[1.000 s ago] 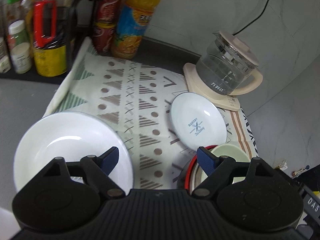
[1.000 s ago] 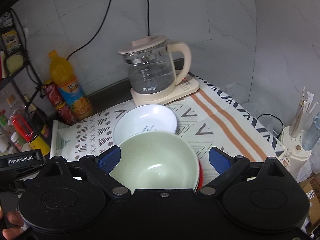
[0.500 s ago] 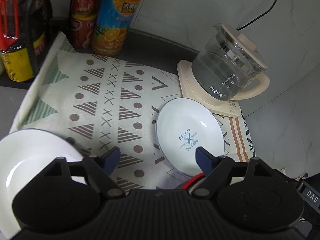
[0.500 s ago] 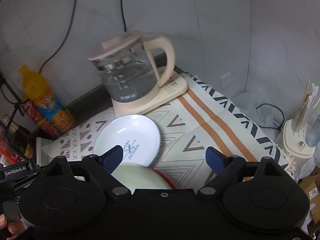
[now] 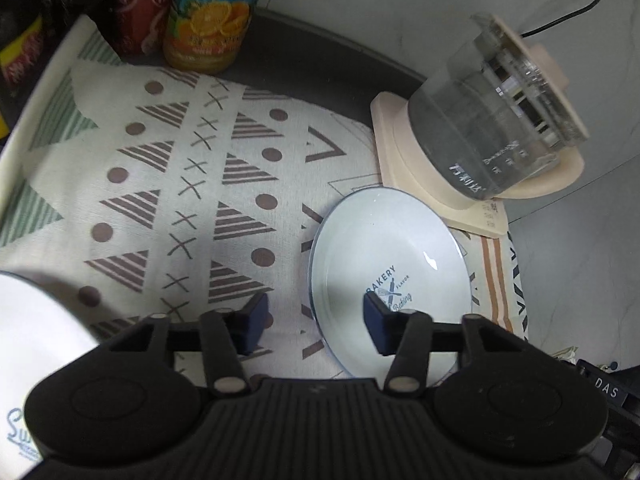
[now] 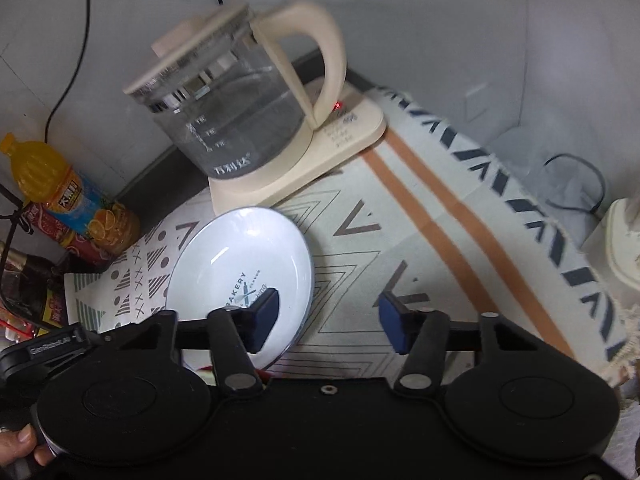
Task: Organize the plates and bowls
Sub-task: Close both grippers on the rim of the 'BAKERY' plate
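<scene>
A white plate with a blue rim and "BAKERY" print [image 5: 396, 252] lies on the patterned cloth [image 5: 180, 184], in front of the kettle; it also shows in the right wrist view [image 6: 240, 264]. My left gripper [image 5: 316, 320] is open and empty, its jaws straddling the plate's near left rim from above. My right gripper [image 6: 328, 316] is open and empty, above the plate's right rim. A second white plate [image 5: 36, 340] lies at the lower left of the left wrist view, partly hidden by the gripper body.
A glass kettle [image 5: 496, 128] on a cream base [image 6: 296, 176] stands behind the plate. An orange juice bottle [image 5: 212, 12] and cans [image 5: 140, 12] stand at the back left. A cream appliance [image 6: 616, 240] sits off the cloth's right edge.
Both grippers moved forward and down toward the bakery plate. The green bowl in the red one dropped out of both views. The large white plate slid to the left edge.
</scene>
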`<move>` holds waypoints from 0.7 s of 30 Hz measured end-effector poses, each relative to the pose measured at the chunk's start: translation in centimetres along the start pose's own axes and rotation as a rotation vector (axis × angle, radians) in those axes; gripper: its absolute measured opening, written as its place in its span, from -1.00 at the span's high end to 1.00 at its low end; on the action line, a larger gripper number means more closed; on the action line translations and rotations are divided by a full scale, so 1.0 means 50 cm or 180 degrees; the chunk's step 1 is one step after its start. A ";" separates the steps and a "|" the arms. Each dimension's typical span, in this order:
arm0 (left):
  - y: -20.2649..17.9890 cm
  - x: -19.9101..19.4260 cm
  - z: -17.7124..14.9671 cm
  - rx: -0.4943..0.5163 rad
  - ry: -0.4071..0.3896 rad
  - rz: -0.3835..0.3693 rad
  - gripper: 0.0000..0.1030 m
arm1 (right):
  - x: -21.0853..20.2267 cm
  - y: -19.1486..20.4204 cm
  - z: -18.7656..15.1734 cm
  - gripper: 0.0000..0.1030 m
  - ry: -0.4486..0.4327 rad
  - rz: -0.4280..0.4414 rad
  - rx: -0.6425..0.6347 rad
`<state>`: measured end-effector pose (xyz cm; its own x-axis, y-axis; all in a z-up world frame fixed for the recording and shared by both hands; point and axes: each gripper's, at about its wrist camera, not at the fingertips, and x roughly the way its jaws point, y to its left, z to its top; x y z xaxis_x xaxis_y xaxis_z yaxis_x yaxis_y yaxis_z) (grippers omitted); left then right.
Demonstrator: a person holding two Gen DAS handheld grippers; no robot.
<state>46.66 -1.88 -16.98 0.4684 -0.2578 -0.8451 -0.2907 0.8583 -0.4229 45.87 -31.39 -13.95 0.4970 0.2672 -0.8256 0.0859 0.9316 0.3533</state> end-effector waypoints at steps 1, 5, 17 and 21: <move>0.000 0.009 0.003 -0.0016 0.0034 0.0003 0.23 | 0.011 -0.001 0.006 0.09 0.0054 0.0032 0.0002; -0.003 0.039 0.009 -0.0057 0.0110 0.0044 0.41 | 0.052 -0.006 0.027 0.20 0.0256 0.0132 0.0011; 0.000 0.091 0.014 -0.0155 0.0230 0.0113 0.70 | 0.158 -0.012 0.059 0.44 0.0726 0.0349 -0.0164; -0.005 0.106 0.008 -0.0140 0.0278 0.0075 0.76 | 0.177 -0.014 0.064 0.53 0.0800 0.0378 -0.0219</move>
<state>49.53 -3.27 -21.22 0.3871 -0.2771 -0.8794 -0.3379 0.8447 -0.4150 52.96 -30.46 -20.11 0.2695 0.4204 -0.8664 -0.0231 0.9023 0.4306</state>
